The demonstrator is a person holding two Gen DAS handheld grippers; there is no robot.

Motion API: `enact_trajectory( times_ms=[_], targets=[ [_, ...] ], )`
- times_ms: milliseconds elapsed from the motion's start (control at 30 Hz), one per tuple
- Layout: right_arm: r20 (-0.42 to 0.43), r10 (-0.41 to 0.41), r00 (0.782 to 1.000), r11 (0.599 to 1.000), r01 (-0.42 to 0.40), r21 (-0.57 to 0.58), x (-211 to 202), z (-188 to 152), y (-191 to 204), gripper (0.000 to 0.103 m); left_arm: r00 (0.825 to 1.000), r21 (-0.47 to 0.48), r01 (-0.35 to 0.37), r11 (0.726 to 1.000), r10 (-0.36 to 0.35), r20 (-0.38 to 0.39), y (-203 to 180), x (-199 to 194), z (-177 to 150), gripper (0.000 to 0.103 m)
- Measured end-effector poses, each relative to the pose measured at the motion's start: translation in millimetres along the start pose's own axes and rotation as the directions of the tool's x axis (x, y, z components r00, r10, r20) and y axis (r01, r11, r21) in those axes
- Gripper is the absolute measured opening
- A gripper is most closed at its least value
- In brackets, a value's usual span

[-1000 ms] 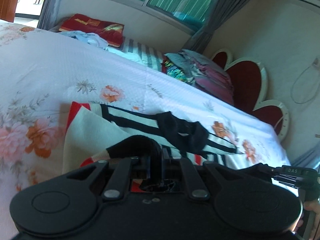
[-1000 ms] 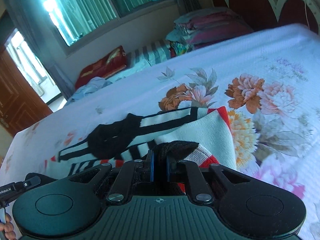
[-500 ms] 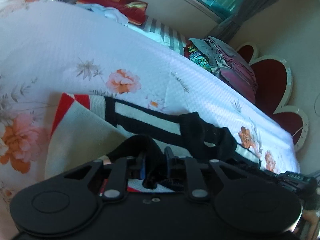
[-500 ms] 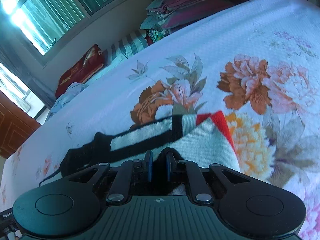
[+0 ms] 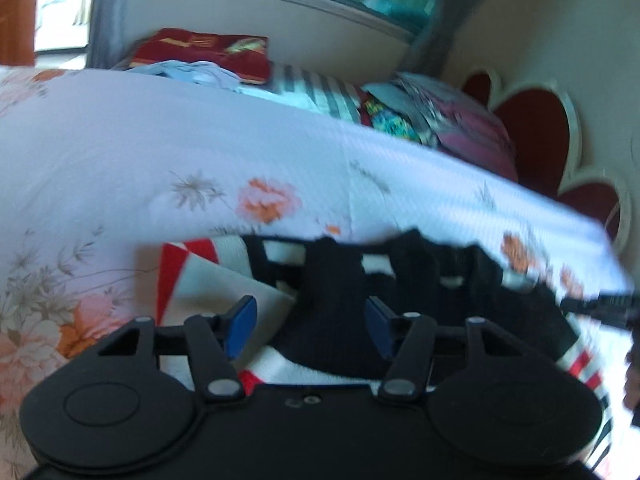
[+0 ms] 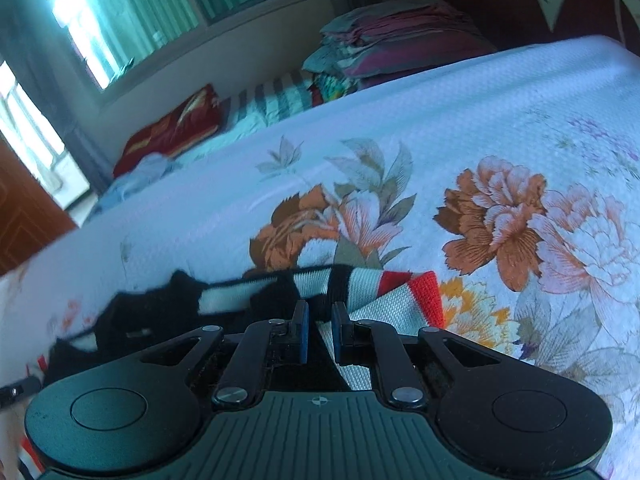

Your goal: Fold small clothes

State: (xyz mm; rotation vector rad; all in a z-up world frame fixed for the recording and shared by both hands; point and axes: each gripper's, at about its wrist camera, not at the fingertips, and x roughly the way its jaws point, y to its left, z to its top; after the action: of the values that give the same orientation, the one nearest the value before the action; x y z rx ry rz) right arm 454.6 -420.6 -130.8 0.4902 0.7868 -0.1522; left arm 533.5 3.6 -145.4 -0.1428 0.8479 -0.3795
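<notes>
Because the left view is blurry, the striped top (image 5: 224,280) on the bed (image 5: 160,152) looks smeared. Left claw (image 5: 310,322) has just opened, cloth loose between. Only the right view shows the right claw (image 6: 320,330) pinching the top.

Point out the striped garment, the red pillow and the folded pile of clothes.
striped garment (image 6: 384,300): right wrist view, white-and-red folded edge.
red pillow (image 5: 204,54): left wrist view, its top face.
folded pile of clothes (image 6: 400,40): right wrist view, pink upper layers.
</notes>
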Motion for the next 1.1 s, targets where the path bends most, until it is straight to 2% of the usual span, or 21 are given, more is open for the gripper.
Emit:
enact_trajectory(
  times_ms=[33, 67, 100, 133, 167, 200, 267, 300, 333, 433, 467, 500, 533, 567, 633, 700, 767, 833, 933, 967, 1100],
  targets=[
    [-0.004, -0.006, 1.0, 1.0, 0.006, -0.015, 1.7, -1.2, 1.1, 0.015, 1.0, 0.019, -0.01, 1.0, 0.01, -0.001, -3.2, 3.4, -1.0, 0.057],
    [-0.004, -0.01, 1.0, 1.0, 0.01, -0.025, 2.9, -2.3, 1.6, 0.026, 1.0, 0.034, -0.016, 0.999, 0.016, 0.0, -5.2, 5.8, -1.6, 0.057],
    [0.001, -0.012, 1.0, 0.999, 0.012, -0.033, 3.2, -2.9, 2.2, 0.067, 1.0, 0.047, -0.022, 0.999, 0.022, 0.0, -6.7, 8.0, -2.3, 0.056],
    [0.022, -0.014, 1.0, 0.999, 0.015, -0.043, 1.9, -3.8, 3.2, 0.098, 1.0, 0.054, -0.027, 0.998, 0.027, -0.002, -7.0, 10.2, -3.1, 0.055],
    [0.062, -0.013, 0.998, 0.998, 0.017, -0.065, -2.2, -5.1, 5.0, 0.099, 0.999, 0.059, -0.031, 0.998, 0.031, -0.005, -7.6, 12.3, -3.1, 0.052],
    [0.083, -0.006, 0.997, 0.995, 0.014, -0.099, -4.7, -5.7, 8.5, 0.098, 0.999, 0.06, -0.035, 0.998, 0.035, -0.003, -7.2, 13.5, -3.5, 0.049],
    [0.057, 0.004, 0.998, 0.992, 0.004, -0.13, -0.4, -3.7, 12.4, 0.082, 0.999, 0.066, -0.041, 0.997, 0.041, -0.005, -7.5, 15.3, -4.1, 0.041],
    [0.041, 0.003, 0.999, 0.991, 0.003, -0.137, 3.3, -3.1, 13.7, 0.071, 0.999, 0.07, -0.043, 0.997, 0.043, -0.004, -7.7, 16.1, -4.3, 0.039],
    [0.029, -0.017, 0.999, 0.989, 0.021, -0.146, 8.0, -2.7, 14.9, 0.067, 0.999, 0.073, -0.049, 0.996, 0.049, -0.002, -7.9, 16.3, -4.8, 0.035],
    [0.031, -0.067, 0.997, 0.982, 0.072, -0.173, 18.5, -4.3, 15.5, 0.066, 0.998, 0.099, -0.058, 0.993, 0.059, 0.001, -10.5, 17.3, -7.6, 0.026],
    [0.023, -0.063, 0.998, 0.98, 0.067, -0.187, 21.3, -5.9, 16.3, 0.059, 0.998, 0.105, -0.056, 0.993, 0.056, -0.002, -11.2, 17.6, -8.8, 0.018],
    [0.008, -0.055, 0.998, 0.976, 0.055, -0.21, 23.7, -8.4, 19.4, 0.038, 0.999, 0.105, -0.052, 0.993, 0.053, -0.008, -11.6, 18.2, -9.9, 0.013],
    [-0.007, -0.052, 0.999, 0.971, 0.049, -0.232, 25.6, -11.3, 23.6, 0.033, 0.998, 0.102, -0.054, 0.993, 0.055, -0.01, -12.1, 19.4, -10.6, 0.008],
    [-0.001, -0.062, 0.998, 0.965, 0.059, -0.257, 25.6, -14.3, 28.0, 0.033, 0.998, 0.097, -0.061, 0.993, 0.061, -0.004, -12.5, 19.7, -12.0, 0.006],
    [0.001, -0.083, 0.997, 0.952, 0.08, -0.296, 29.0, -16.7, 32.6, 0.028, 0.997, 0.095, -0.072, 0.993, 0.071, 0.01, -13.5, 19.4, -13.8, 0.005],
    [-0.001, -0.072, 0.997, 0.957, 0.069, -0.283, 28.8, -15.0, 32.0, 0.007, 0.997, 0.092, -0.08, 0.993, 0.078, 0.024, -14.6, 17.8, -15.4, 0.004],
    [0.005, -0.048, 0.999, 0.958, 0.047, -0.284, 24.6, -14.1, 33.9, 0.004, 0.996, 0.082, -0.082, 0.993, 0.078, 0.043, -13.6, 15.9, -17.1, 0.004],
    [0.088, -0.067, 0.994, 0.948, 0.091, -0.306, 14.4, -14.8, 38.1, 0.004, 0.994, 0.071, -0.091, 0.993, 0.087, 0.07, -11.3, 12.5, -18.5, 0.004],
    [0.17, -0.087, 0.982, 0.963, 0.127, -0.239, 3.1, -8.6, 31.2, 0.004, 0.989, 0.052, -0.112, 0.992, 0.107, 0.102, -6.6, 9.1, -19.1, 0.004],
    [0.177, -0.099, 0.979, 0.965, 0.138, -0.224, 4.9, -7.3, 28.6, 0.004, 0.988, 0.05, -0.118, 0.992, 0.112, 0.104, -5.8, 10.0, -19.2, 0.004],
    [0.11, -0.178, 0.978, 0.951, 0.2, -0.237, 37.0, -17.7, 20.2, 0.004, 0.981, 0.037, -0.149, 0.988, 0.143, 0.128, -3.4, 15.7, -21.9, 0.004]
  ],
)
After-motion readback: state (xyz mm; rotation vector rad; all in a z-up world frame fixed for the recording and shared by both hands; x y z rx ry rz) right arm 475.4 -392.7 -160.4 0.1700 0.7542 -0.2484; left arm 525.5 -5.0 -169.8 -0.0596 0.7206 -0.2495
